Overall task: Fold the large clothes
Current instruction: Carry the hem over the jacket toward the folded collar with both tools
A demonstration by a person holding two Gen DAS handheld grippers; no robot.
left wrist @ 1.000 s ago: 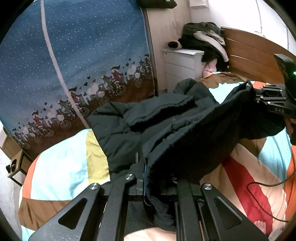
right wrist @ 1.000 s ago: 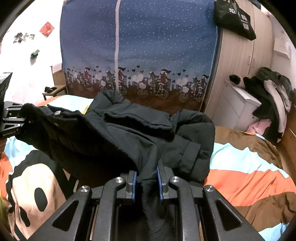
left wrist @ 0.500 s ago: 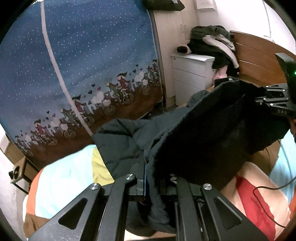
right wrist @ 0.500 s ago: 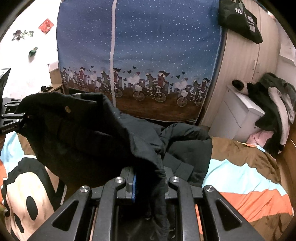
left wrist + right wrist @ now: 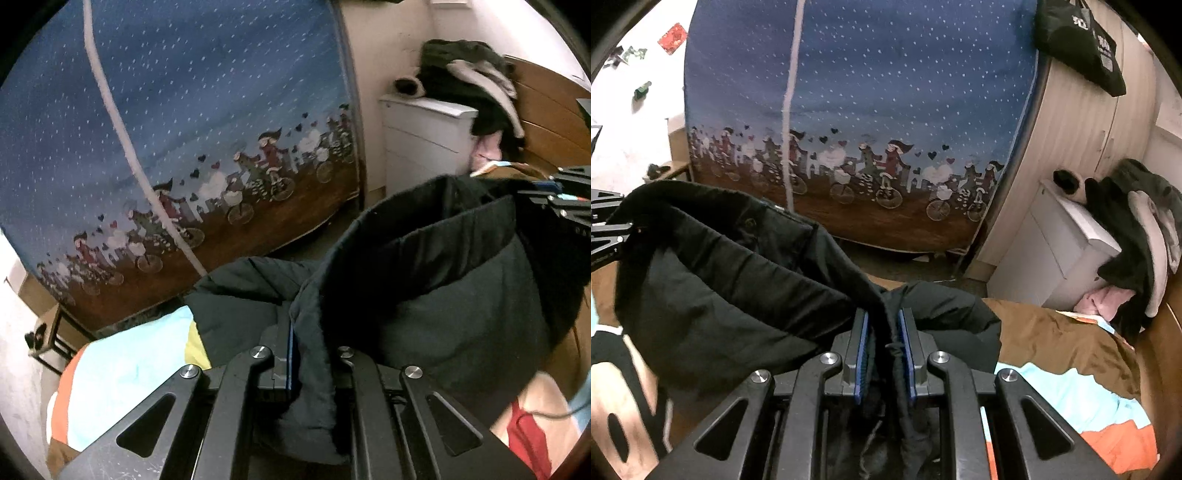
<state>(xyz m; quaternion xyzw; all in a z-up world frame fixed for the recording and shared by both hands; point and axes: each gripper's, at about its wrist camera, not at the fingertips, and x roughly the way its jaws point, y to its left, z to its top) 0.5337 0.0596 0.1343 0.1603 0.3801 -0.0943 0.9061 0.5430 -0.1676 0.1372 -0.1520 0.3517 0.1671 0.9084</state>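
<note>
The black coat (image 5: 443,280) hangs lifted between the two grippers, its held edge raised above the bed (image 5: 1063,339) while its far part, seen past the raised edge, lies on the quilt (image 5: 122,373) toward the curtain (image 5: 871,110). The left gripper (image 5: 310,362) pinches a thick bunch of the coat's edge, cloth spilling over one finger. The right gripper (image 5: 882,347) pinches a thinner strip of cloth between its blue pads (image 5: 862,350), with a cord hanging in the gap. Each gripper shows at the edge of the other's view, so the cloth spans them in a sagging, doubled sheet.

By my judgement the fold is only under way: the raised half is not yet laid over the resting half, and no flat crease shows. Left to do, most likely, are carrying the edge across, setting it down, smoothing, and further folds. A dresser (image 5: 1060,258) piled with clothes (image 5: 1137,229) stands beside the bed.
</note>
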